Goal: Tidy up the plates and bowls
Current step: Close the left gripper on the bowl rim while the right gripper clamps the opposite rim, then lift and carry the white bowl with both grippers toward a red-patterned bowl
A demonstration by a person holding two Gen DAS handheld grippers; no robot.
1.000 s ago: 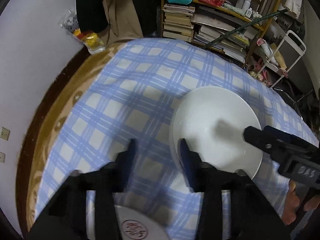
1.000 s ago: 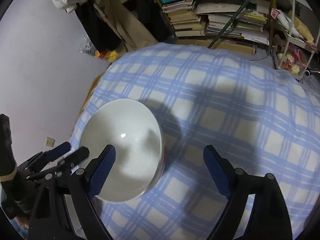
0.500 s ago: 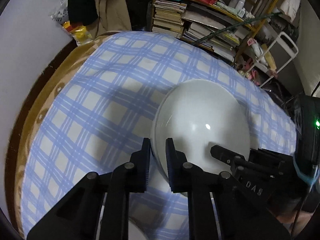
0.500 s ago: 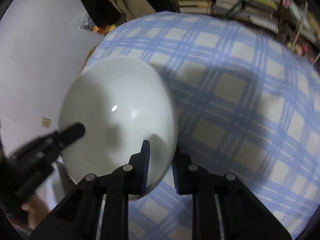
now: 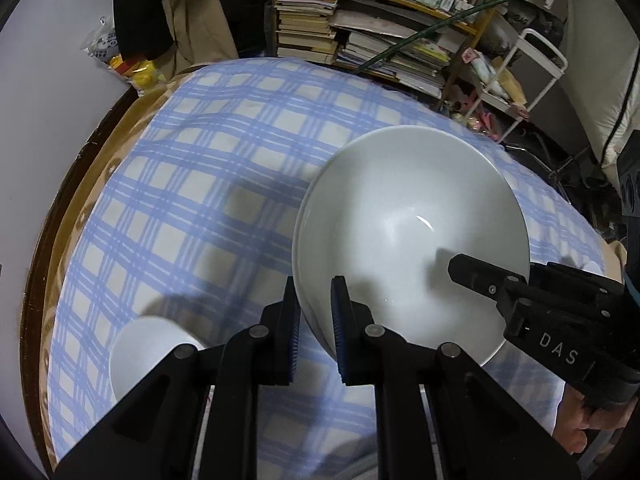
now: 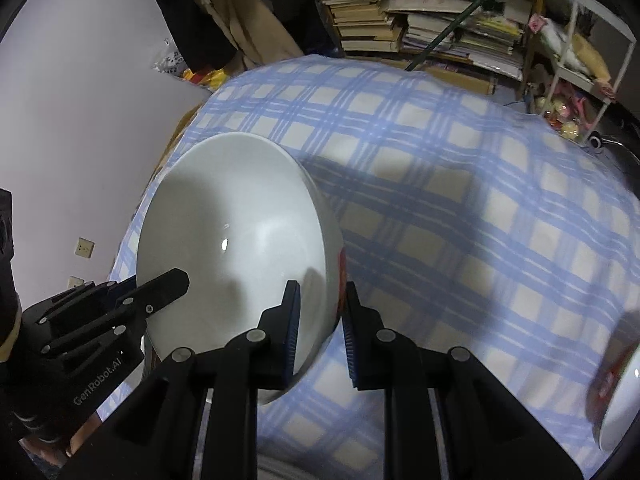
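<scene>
Nearest the left wrist camera, the left gripper (image 5: 316,332) has its fingers closed nearly together on the near-left wall of the large glossy white ceramic bowl (image 5: 412,232), one finger inside the rim and one outside. The right gripper (image 6: 320,332) pinches the opposite wall of the same bowl the same way. Both sets of jaws have just been closing, and the rim is now caught between them. The bowl is carried tilted, apparently just clear of the blue-and-white checked cloth (image 5: 192,184) covering the counter.

To do this carry well, both hands should travel together at one height, so neither pinch twists the rim or lets glazed ceramic slip.

A smaller white bowl (image 5: 148,352) sits on the cloth just left of the left gripper. A red-marked white dish (image 6: 616,384) shows at the right edge of the right view. Farther on, the cloth lies bare up to its far edge. Beyond stand stacked books (image 5: 304,24) and a white wire rack (image 5: 536,72).
</scene>
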